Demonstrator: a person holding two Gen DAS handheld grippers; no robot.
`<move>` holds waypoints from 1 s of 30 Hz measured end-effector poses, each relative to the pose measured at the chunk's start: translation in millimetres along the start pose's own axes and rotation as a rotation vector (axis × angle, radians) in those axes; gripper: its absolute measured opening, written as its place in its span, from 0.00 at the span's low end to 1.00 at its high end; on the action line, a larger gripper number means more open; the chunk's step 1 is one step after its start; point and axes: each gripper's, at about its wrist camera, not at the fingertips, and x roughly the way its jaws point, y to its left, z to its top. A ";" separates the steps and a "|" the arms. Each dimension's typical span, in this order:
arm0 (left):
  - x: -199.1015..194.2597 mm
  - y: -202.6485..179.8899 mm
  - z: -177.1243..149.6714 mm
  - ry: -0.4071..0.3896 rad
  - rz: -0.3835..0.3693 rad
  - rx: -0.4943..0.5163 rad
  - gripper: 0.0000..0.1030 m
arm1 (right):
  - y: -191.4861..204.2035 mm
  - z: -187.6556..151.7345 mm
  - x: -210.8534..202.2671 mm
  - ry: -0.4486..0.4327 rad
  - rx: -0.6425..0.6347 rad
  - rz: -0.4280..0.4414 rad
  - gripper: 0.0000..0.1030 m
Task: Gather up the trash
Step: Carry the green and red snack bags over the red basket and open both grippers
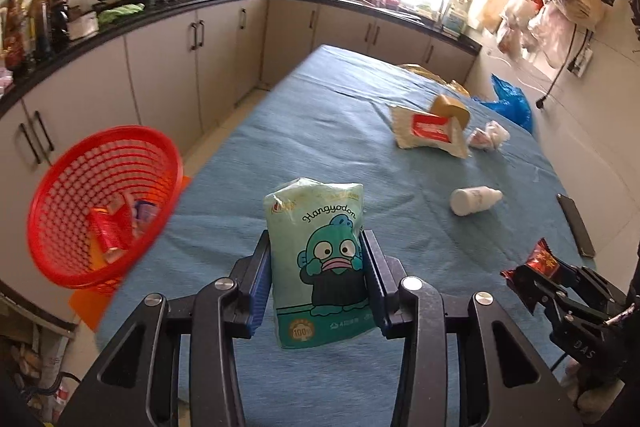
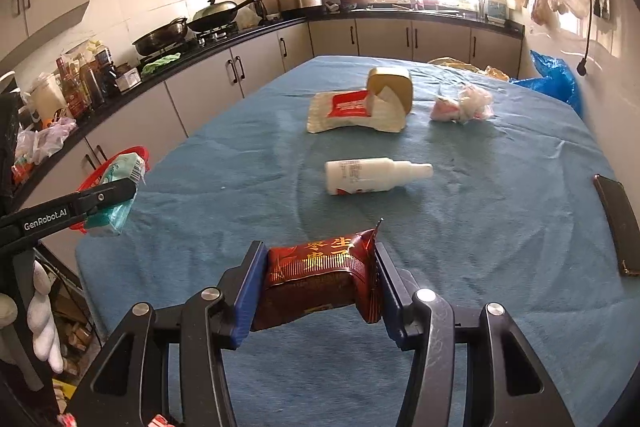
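Observation:
My left gripper [image 1: 316, 247] is shut on a pale green tissue pack [image 1: 320, 259] with a cartoon fish, held upright above the near end of the blue-clothed table [image 1: 304, 123]. A red mesh basket [image 1: 104, 203] sits off the table's left edge with a red wrapper inside. My right gripper [image 2: 318, 259] is shut on a dark red snack wrapper [image 2: 320, 275]; it also appears in the left wrist view, low right [image 1: 532, 267]. On the cloth lie a white bottle [image 2: 372, 175], a cream packet [image 2: 352, 111] with a tan box, and crumpled white wrappers [image 2: 464, 103].
A dark phone [image 2: 618, 227] lies at the table's right edge. A blue plastic bag [image 2: 556, 79] sits at the far right corner. Grey cabinets and a black counter [image 1: 132, 19] with pans run along the left and back; bags hang on the right wall.

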 end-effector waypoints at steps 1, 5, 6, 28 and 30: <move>-1.1 3.0 -0.3 -0.006 0.006 -0.002 0.39 | 3.2 0.1 -1.9 -0.002 -0.005 -0.001 0.54; -4.8 17.3 -2.6 -0.016 0.014 -0.030 0.39 | 13.2 2.9 -8.0 -0.009 -0.022 -0.007 0.55; -6.4 19.4 -3.4 -0.019 0.014 -0.034 0.39 | 14.9 3.5 -9.3 -0.010 -0.026 -0.008 0.55; -50.8 71.4 -0.4 -0.124 0.110 -0.107 0.39 | 86.9 24.0 -8.7 -0.026 -0.174 0.024 0.55; -52.5 76.6 0.4 -0.132 0.129 -0.104 0.39 | 92.9 26.9 -5.8 -0.020 -0.188 0.029 0.55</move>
